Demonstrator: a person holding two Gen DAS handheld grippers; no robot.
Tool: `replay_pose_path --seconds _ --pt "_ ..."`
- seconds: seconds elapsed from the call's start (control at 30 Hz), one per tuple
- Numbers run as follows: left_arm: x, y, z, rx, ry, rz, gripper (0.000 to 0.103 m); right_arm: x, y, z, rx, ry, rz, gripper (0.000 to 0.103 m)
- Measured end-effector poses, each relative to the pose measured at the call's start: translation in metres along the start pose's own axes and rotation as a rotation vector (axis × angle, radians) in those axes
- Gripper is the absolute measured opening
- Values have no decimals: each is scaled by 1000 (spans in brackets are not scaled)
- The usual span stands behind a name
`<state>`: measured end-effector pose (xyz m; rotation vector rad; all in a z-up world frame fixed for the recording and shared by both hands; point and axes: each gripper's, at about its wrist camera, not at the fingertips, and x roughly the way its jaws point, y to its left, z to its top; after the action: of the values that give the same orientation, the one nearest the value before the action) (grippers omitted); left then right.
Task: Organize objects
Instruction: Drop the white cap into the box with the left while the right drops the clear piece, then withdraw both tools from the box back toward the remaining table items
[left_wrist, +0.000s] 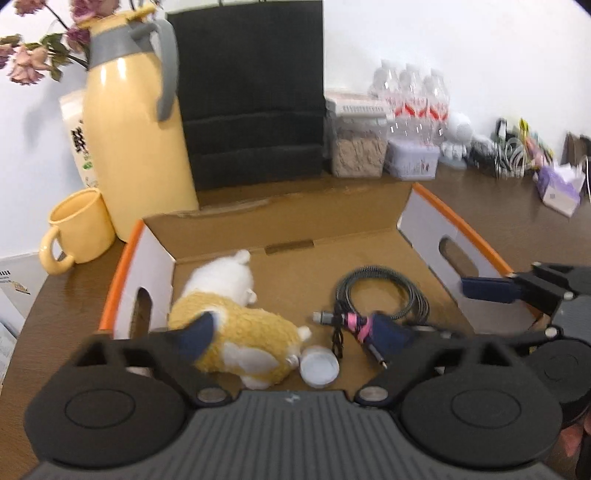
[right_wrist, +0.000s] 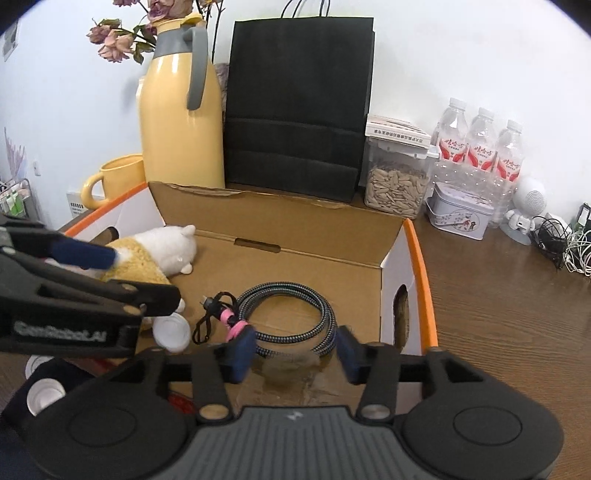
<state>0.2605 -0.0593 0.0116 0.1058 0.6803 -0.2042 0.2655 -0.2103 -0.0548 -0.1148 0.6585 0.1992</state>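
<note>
Both grippers hang wide apart and empty over the open cardboard box (right_wrist: 295, 236): left gripper (left_wrist: 295, 336) above the yellow-and-white plush toy (left_wrist: 236, 321), right gripper (right_wrist: 295, 352) above the coiled braided cable (right_wrist: 291, 310) beside the white round lid (left_wrist: 319, 367).

Open cardboard box (right_wrist: 295, 236) with orange rim sitting on table. Inside, yellow-white plush (left_wrist: 236, 317) lying on its side at left. Small white jar (left_wrist: 319, 366) lying tipped, touching plush at near side. Coiled braided cable (right_wrist: 291, 314) with pink tie lying flat at right.
</note>
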Motion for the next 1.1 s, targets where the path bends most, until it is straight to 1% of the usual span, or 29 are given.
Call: replay_pose_path --seconds 0.03,0.07,0.17,0.2,0.53,0.77,0.93,1.1 --pt "-4 1 0 -8 -23 -2 103 -2 0 0 2 -5 4 83" --pt "-7 3 0 -14 -40 -3 103 -5 1 -1 2 -18 1 89" --pt "-15 4 2 -13 -55 13 103 -12 2 -1 6 -44 3 96" --pt "-18 4 2 -11 -60 21 103 -15 3 0 11 -48 0 100" --pt "-52 9 -5 -26 -107 45 103 -43 11 2 -2 -95 -12 103" --pt "-95 18 -17 -48 -177 51 103 -84 13 -5 8 -176 -11 103" --pt "-127 23 -36 -46 -231 65 103 -119 16 -18 -5 -231 -17 103" --pt "-158 31 -65 -72 -270 65 103 -153 26 -43 -34 -271 -19 103"
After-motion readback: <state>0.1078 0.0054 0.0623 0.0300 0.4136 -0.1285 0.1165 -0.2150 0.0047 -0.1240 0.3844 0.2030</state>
